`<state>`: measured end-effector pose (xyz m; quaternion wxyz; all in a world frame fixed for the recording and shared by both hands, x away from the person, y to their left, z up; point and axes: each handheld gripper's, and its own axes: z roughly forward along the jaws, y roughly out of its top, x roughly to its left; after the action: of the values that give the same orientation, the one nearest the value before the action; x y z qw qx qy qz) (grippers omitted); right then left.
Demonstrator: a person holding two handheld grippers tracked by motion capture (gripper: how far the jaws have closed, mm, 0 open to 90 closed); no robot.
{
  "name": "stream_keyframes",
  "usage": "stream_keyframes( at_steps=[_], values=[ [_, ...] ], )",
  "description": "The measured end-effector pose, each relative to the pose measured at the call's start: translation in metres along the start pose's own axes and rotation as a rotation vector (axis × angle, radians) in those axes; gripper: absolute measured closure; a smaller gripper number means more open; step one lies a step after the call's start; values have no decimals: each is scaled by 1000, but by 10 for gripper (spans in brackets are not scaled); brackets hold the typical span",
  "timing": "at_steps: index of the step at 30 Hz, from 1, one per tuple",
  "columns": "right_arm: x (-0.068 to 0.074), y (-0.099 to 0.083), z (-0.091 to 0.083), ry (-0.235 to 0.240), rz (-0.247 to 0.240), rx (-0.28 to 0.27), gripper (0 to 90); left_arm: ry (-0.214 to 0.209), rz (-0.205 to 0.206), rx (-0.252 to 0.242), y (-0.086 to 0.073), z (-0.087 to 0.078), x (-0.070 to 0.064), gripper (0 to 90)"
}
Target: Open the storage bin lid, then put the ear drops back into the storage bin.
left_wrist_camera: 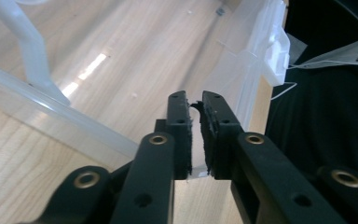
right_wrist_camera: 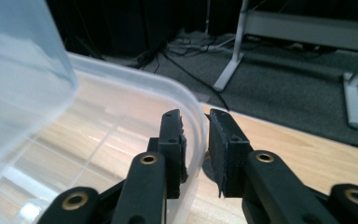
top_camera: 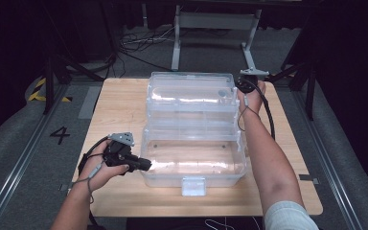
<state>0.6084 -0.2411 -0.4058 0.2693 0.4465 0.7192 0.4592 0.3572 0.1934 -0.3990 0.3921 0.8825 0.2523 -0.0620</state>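
Left gripper (top_camera: pixel 146 164) at the near-left wall of the clear plastic box (top_camera: pixel 194 170), jaws pinched on the thin edge of that wall (left_wrist_camera: pixel 196 140). Box standing open mid-table (top_camera: pixel 120 96), wide lid (top_camera: pixel 189 93) folded back toward the far side, white latch (top_camera: pixel 193 186) on the front wall facing the person. Right gripper (top_camera: pixel 238 85) at the far-right corner of the lid, jaws narrow, closed over the rounded lid rim (right_wrist_camera: pixel 196 140), one jaw inside, the other outside.
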Motion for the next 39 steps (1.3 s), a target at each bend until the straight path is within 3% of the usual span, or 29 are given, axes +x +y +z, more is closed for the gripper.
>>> stream_keyframes(
  at_steps=[10, 12, 16, 17, 24, 25, 34, 39],
  values=[
    [-4, 15, -42, 17, -9, -73, 644, 10, -1, -68, 6, -21, 0, 730],
    [-3, 17, -53, 30, -27, -82, 630, 43, -17, -101, 6, -29, 1, 676],
    [-2, 19, -73, 52, -47, -87, 619, 72, -33, -121, 4, -35, 4, 620],
    [-1, 20, -87, 62, -65, -90, 614, 82, -39, -128, 3, -36, 5, 586],
    [-1, 17, -116, 107, -58, -86, 593, 170, -80, -183, -2, -46, 11, 467],
    [-1, 16, -125, 118, -58, -92, 586, 199, -83, -198, -4, -48, 13, 442],
    [3, 12, -161, 178, -90, -40, 578, 285, -133, -213, -10, -55, 19, 357],
    [5, 11, -175, 205, -98, -3, 575, 303, -155, -208, -13, -56, 22, 333]
  ],
)
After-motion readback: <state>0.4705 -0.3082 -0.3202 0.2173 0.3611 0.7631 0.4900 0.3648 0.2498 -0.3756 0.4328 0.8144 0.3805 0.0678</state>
